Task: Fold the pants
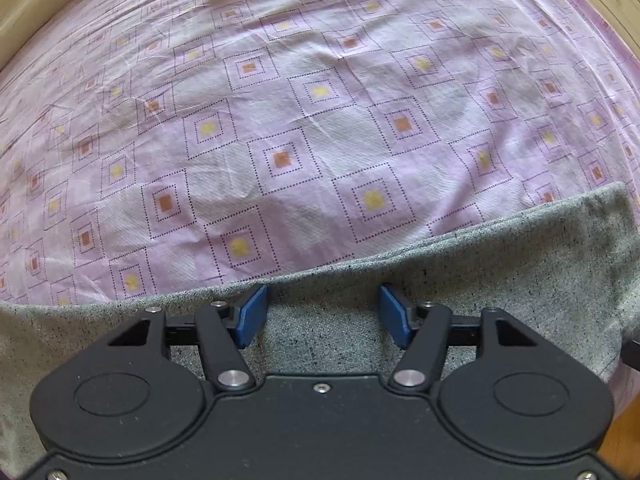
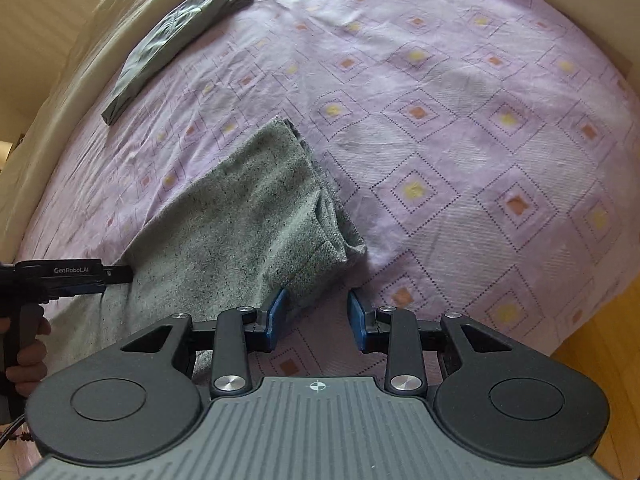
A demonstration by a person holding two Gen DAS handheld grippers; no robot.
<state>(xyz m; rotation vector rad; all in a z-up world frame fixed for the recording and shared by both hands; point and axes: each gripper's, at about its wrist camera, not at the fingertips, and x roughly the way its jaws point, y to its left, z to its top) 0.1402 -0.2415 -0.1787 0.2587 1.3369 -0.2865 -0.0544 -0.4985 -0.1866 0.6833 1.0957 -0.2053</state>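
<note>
both grippers' fingers apart, left gripper [image 1: 323, 316] and right gripper [image 2: 316, 318] over grey pants [image 2: 240, 216].

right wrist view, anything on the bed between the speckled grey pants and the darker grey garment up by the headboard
Nothing: in the right wrist view only bare purple bedsheet lies between the speckled grey pants and the darker grey garment.

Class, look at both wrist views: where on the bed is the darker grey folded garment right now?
In the right wrist view the darker grey folded garment lies upper left, along the bed's cream edge, apart from the speckled grey pants.
</note>
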